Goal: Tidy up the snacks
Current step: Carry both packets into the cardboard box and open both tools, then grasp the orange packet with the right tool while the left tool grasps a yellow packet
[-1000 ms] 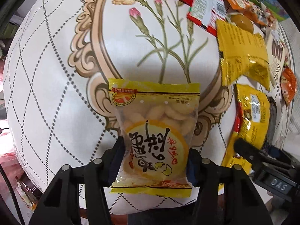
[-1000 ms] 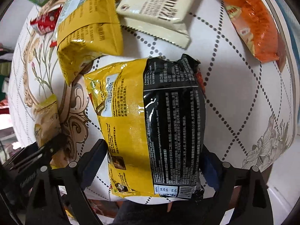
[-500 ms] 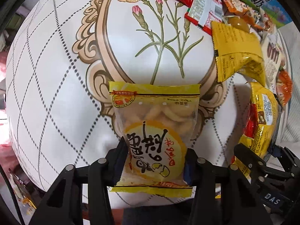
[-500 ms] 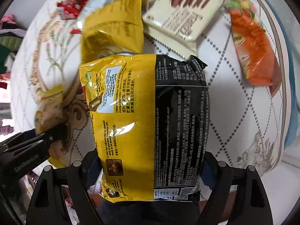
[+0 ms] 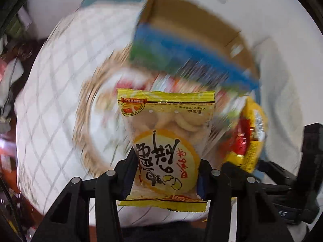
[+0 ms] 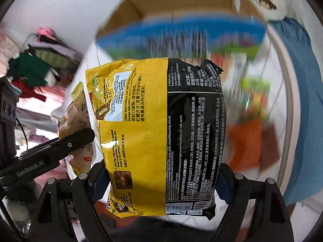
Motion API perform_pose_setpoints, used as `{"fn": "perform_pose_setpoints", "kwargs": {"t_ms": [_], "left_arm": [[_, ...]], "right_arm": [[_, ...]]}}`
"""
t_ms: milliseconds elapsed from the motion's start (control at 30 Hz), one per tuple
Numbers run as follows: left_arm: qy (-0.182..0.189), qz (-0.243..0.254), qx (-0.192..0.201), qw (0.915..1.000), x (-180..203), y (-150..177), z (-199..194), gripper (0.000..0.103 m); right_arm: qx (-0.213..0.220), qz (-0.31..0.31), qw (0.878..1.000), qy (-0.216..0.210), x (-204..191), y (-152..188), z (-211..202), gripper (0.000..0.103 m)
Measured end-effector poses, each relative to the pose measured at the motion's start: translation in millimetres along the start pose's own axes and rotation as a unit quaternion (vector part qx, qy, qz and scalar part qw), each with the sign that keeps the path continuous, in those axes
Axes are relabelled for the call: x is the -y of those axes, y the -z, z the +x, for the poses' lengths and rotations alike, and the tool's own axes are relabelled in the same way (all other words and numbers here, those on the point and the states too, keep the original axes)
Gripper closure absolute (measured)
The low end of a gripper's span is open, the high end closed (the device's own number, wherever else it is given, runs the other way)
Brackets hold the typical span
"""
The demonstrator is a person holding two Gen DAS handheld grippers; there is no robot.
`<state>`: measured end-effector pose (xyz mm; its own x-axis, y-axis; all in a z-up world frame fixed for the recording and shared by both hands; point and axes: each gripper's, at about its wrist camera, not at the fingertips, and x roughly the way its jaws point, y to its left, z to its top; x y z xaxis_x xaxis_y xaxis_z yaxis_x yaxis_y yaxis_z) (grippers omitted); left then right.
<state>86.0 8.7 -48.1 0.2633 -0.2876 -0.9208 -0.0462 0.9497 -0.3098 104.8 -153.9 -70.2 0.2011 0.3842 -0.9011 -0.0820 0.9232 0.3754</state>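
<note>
Now left hand-held gripper clamps biscuit packet; right hand-held gripper clamps noodle packet.

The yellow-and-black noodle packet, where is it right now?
The yellow-and-black noodle packet is clamped in the right gripper, filling the right wrist view's centre, off the table, with the open cardboard box beyond it.

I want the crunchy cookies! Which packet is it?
Find the cardboard box at the far side of the table. In front, the left hand-held gripper grips a small cookie packet: clear with yellow ends, round biscuits showing, unlike the bigger yellow-and-black bag.
</note>
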Motion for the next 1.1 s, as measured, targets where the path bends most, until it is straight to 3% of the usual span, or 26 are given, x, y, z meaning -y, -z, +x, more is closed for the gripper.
{"fn": "perform_pose_setpoints", "kwargs": {"t_ms": [133, 267, 500, 667, 867, 933, 967, 1000, 1100], "left_arm": [[0.016, 0.014, 0.027, 0.9994, 35, -77, -11, 0.057], [-0.016, 0.028, 0.039, 0.9987, 61, -158, 9, 0.057], [-0.056, 0.012, -0.02, 0.9982, 61, -252, 90, 0.057], [-0.071, 0.02, -0.052, 0.9959, 61, -282, 131, 0.057], [-0.078, 0.03, -0.089, 0.9925, 53, -293, 163, 0.055], [-0.082, 0.04, -0.084, 0.9923, 52, -292, 164, 0.042], [-0.083, 0.042, -0.082, 0.9923, 51, -292, 164, 0.021], [-0.083, 0.042, -0.081, 0.9924, 49, -291, 163, 0.011], [-0.076, 0.042, -0.081, 0.9929, 49, -286, 159, 0.011]], "right_arm": [[0.044, -0.008, 0.999, -0.008, 13, -69, -35, 0.015], [0.07, -0.014, 0.997, 0.012, 34, -149, -46, 0.015], [0.017, 0.021, 0.999, 0.026, 64, -250, 20, 0.015], [-0.025, 0.045, 0.998, 0.037, 67, -293, 81, 0.015], [-0.061, 0.053, 0.996, 0.049, 73, -310, 124, 0.011], [-0.065, 0.053, 0.995, 0.051, 76, -311, 129, 0.003], [-0.063, 0.052, 0.995, 0.056, 77, -312, 130, 0.003], [-0.061, 0.048, 0.995, 0.063, 77, -311, 128, 0.003], [-0.057, 0.04, 0.994, 0.082, 77, -306, 122, 0.002]]}}
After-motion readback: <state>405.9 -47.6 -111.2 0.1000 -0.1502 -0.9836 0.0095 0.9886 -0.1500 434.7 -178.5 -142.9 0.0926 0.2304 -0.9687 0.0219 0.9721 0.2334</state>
